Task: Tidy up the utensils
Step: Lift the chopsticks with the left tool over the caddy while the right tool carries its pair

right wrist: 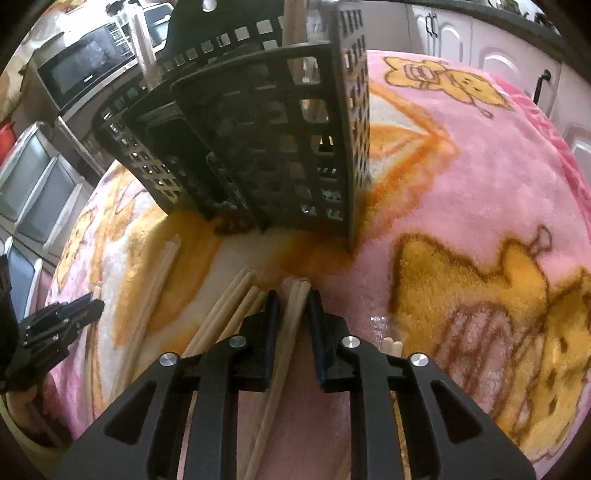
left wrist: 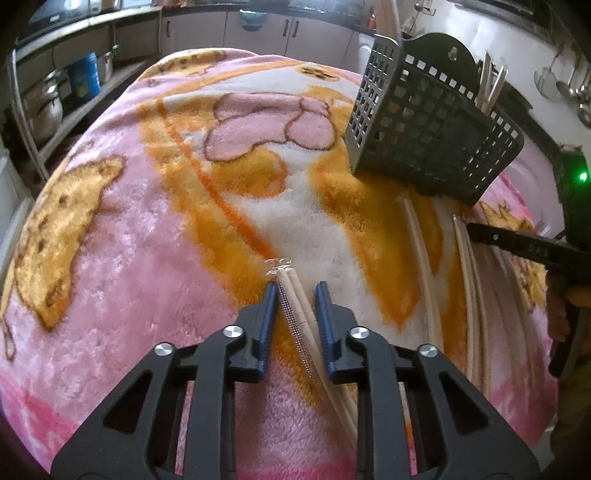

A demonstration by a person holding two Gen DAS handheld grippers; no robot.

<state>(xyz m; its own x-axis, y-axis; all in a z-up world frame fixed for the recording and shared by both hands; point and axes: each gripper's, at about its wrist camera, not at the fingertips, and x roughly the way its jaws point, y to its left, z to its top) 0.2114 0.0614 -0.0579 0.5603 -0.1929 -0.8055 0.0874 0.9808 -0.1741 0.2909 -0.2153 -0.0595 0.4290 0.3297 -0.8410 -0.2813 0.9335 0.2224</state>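
Observation:
A dark perforated utensil holder stands on a pink and orange blanket, with several chopsticks upright in it. It also shows in the right wrist view. My left gripper is open, its jaws on either side of a wrapped pair of chopsticks lying on the blanket. My right gripper is open around a pair of wooden chopsticks on the blanket, just in front of the holder. Several loose chopsticks lie to its left.
More chopsticks lie right of my left gripper, near the right gripper's body. The left gripper shows at the right wrist view's left edge. Kitchen cabinets, pots on shelves and a microwave surround the blanket-covered table.

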